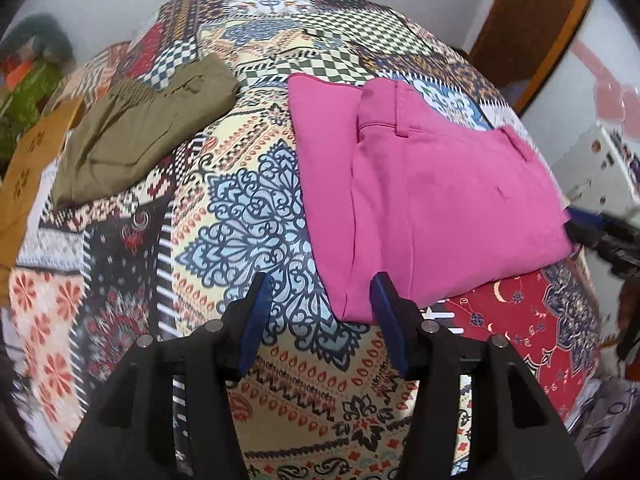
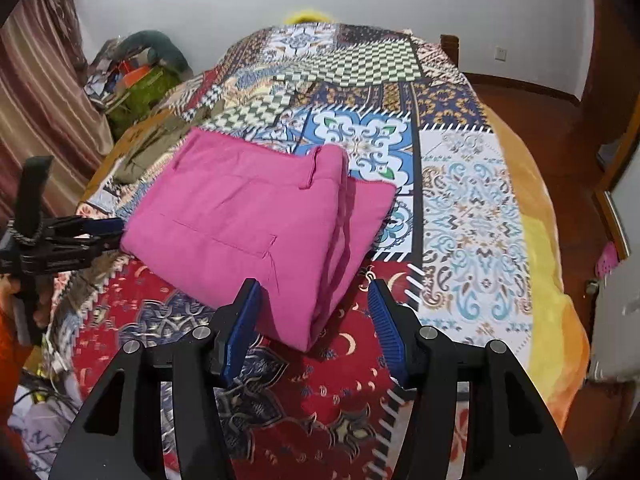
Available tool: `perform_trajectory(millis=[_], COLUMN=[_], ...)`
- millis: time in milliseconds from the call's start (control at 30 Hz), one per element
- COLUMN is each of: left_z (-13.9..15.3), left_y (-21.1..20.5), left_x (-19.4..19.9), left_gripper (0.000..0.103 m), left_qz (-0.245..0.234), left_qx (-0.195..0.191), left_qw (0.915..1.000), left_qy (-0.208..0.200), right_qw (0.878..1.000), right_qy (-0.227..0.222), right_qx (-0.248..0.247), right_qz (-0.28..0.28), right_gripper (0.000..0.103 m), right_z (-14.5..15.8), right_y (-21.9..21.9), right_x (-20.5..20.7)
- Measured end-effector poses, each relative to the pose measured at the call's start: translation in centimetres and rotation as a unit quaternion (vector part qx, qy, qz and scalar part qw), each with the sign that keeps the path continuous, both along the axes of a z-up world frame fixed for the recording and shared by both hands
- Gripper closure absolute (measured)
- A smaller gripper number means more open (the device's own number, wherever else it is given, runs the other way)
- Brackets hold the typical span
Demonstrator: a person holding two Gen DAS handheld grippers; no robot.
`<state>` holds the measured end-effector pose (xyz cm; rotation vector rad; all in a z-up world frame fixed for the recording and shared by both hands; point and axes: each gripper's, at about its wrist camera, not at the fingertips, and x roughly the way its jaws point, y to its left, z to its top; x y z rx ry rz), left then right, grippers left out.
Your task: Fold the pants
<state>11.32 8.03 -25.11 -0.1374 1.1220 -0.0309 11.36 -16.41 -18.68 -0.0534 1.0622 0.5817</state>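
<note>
Nearest, the left gripper [image 1: 322, 300] shows two black plastic arms tipped with ribbed blue pads, standing apart with nothing between them, above the patchwork-printed bedspread [image 1: 248, 208]; its right pad overlaps the near left corner of the folded pink fabric pants [image 1: 432, 200], though contact cannot be told. Likewise the right gripper [image 2: 314, 308] holds its blue pads apart and empty, with the near corner of the pink pants [image 2: 248, 216] lying just beyond and between the fingertips, on the spread's red moon-patterned patch. These pants form a thick, smooth, roughly rectangular stack of layers, belt loops and a welt pocket showing on top, resting flat on the bedspread [image 2: 472, 208]. From the right wrist view the left gripper [image 2: 100, 232] sits at the pants' left edge. Farther left lies a folded olive-khaki garment with an elastic waistband [image 1: 136, 132], well apart from the pink stack. Beyond, an orange-yellow fleecy blanket [image 2: 540, 248] edges the bed.
</note>
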Motion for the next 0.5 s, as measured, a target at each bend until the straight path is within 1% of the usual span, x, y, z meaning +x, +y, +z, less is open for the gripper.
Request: perform_trajectory(millis=[100,167,200,233,267,300,367,500], left_z=[0.0,0.1,0.1,0.2,0.2,0.2,0.2,0.1], left_y=[0.1,0.0,0.0,0.1,0.2,0.2,0.5,1.6], left_x=[-0.2,-0.2,-0.2,-0.2,-0.2,-0.1,-0.1,0.1], left_gripper=[0.050,0.050,0.050,0.050,0.050,0.050,0.050,0.050], left_qz=[0.005,0.002,0.001,0.000,-0.002,-0.002,0.000,0.008], left_qx=[-0.005,-0.003,-0.002,-0.003,-0.003,-0.001,0.010,0.006], left_qw=[1.0000,1.0000,1.0000,1.0000,1.0000,1.0000,0.9999,0.9999], left_qy=[-0.003,-0.001,0.000,0.000,0.000,-0.001,-0.003,-0.001], right_qw=[1.000,1.000,1.000,1.000,1.000,1.000,1.000,1.000], right_qy=[0.015,0.019,0.014,0.001,-0.004,-0.004,0.002,-0.006], right_qx=[0.004,0.006,0.003,-0.011,-0.021,-0.028,-0.023,-0.030], right_qz=[-0.003,0.000,-0.001,-0.006,-0.005,0.000,0.000,0.001], right_gripper=[0.052,0.052,0.052,0.053,0.055,0.056,0.057,0.057], right_z=[-1.4,-1.7,-1.7,-1.7,-1.7,-2.0,-2.3,-2.6], right_y=[0.0,0.0,0.0,0.1,0.2,0.3,0.2,0.3], right_x=[0.6,0.8,0.9,1.0,1.0,1.3,1.7,2.6])
